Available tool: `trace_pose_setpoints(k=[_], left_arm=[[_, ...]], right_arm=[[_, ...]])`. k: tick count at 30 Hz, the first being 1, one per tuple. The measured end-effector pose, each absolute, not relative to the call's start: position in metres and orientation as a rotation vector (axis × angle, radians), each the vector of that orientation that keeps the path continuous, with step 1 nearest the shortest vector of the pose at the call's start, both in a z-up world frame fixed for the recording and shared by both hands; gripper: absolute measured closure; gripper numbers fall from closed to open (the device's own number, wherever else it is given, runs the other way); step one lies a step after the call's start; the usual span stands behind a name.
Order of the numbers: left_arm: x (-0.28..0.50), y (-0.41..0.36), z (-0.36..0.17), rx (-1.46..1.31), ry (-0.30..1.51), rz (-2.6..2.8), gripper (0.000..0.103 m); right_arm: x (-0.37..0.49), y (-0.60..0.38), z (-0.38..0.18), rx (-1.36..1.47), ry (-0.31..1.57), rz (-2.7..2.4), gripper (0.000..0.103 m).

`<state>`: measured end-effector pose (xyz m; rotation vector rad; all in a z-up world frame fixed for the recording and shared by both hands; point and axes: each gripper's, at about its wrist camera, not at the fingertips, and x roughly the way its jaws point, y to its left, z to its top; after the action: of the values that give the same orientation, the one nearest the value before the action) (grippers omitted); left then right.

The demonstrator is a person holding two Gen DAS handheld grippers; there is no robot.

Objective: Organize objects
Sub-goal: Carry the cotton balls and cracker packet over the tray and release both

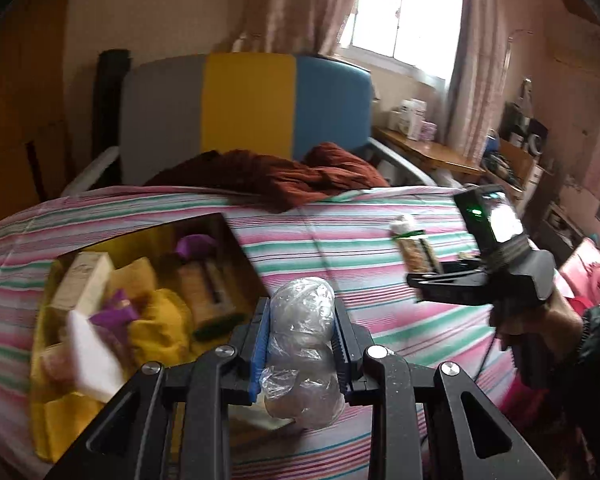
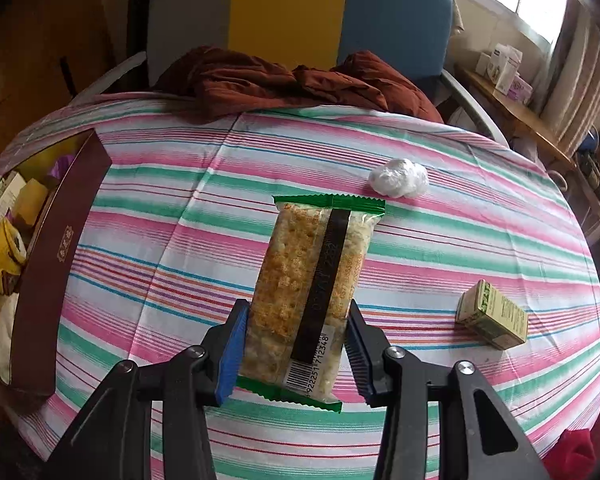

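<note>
A clear crumpled plastic bundle [image 1: 302, 344] is being clamped by the left gripper [image 1: 300, 344] above the striped pink-and-green bedsheet [image 1: 340, 248]; a green-edged rice cracker packet [image 2: 306, 296] is being clamped by the right gripper [image 2: 296, 340] near the curtained window [image 1: 404, 12].

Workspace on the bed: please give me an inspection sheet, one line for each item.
Surface: striped bedsheet, mostly bare.
Job's things: open box at the left, full of packets; small green carton and a plastic-wrapped ball lying loose.
Clutter: brown garment at the far edge.
Grippers: left gripper shut on a clear plastic bundle; right gripper shut on a snack bar.
Cables: nothing seen.
Surroundings: headboard, window, wooden shelf.
</note>
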<state>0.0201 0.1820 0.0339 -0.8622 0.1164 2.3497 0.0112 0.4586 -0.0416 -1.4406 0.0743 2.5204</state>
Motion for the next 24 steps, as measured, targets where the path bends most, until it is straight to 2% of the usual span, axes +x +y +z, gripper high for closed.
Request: trace_pose_setpoints(k=[7, 17, 24], left_arm=[[0.007, 0.148, 0.021, -0.933, 0.103, 2.415, 0.074], [-0.012, 0.088, 0.005, -1.013, 0.001, 2.506, 0.074], [-0.013, 0.069, -0.011, -1.073, 0.011, 2.546, 0.074]], right_arm=[[0.008, 0.444, -0.044, -1.475, 0.011, 2.527, 0.057], [0.011, 0.393, -0.008, -1.429, 0.063, 2.712, 0.057], [0.019, 0.336, 0.007, -1.396, 0.111, 2.893, 0.057]])
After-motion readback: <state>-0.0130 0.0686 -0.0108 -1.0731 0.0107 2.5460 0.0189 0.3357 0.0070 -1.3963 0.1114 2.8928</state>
